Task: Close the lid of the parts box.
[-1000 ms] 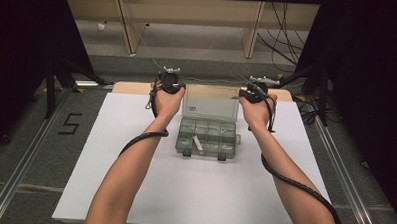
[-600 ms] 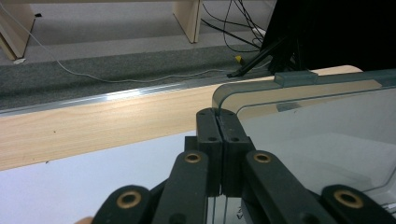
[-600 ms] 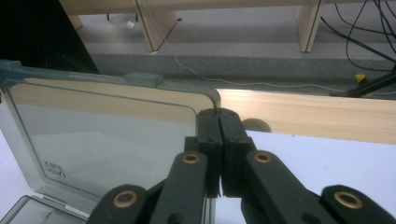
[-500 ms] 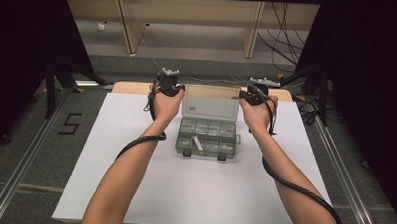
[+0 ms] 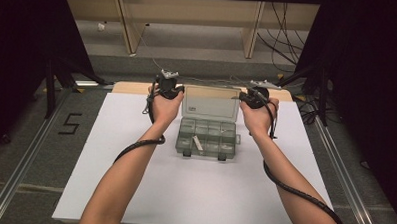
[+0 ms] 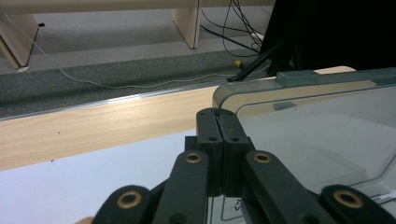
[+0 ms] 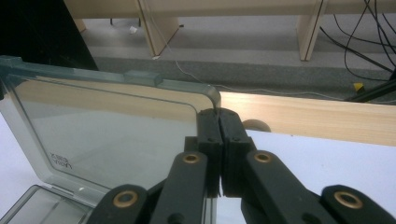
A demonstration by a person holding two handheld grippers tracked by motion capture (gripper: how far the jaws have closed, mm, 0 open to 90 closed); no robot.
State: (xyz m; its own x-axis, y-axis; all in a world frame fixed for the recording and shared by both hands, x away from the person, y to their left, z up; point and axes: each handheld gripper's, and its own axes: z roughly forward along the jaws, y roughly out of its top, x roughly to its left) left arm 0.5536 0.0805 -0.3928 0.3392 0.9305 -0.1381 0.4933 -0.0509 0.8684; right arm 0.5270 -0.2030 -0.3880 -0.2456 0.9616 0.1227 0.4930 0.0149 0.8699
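A clear grey plastic compartment box (image 5: 205, 139) lies in the middle of the white tabletop (image 5: 193, 192) with its lid (image 5: 209, 100) standing open at the far side. One compartment holds a small white piece (image 5: 197, 142). My left gripper (image 5: 182, 90) is shut on the lid's left edge near its top corner. In the left gripper view the lid (image 6: 317, 126) runs into the seam of the closed gripper (image 6: 218, 116). My right gripper (image 5: 240, 96) is shut on the lid's right edge. The right gripper view shows that gripper (image 7: 217, 116) pinching the lid (image 7: 112, 126) just below its rounded corner.
A wooden strip (image 5: 132, 86) borders the table's far edge. Beyond it are grey carpet, wooden furniture legs (image 5: 252, 26) and loose cables (image 5: 284, 25). Metal rails (image 5: 30, 151) run along both sides of the table. A "5" mark (image 5: 70, 123) is on the floor at left.
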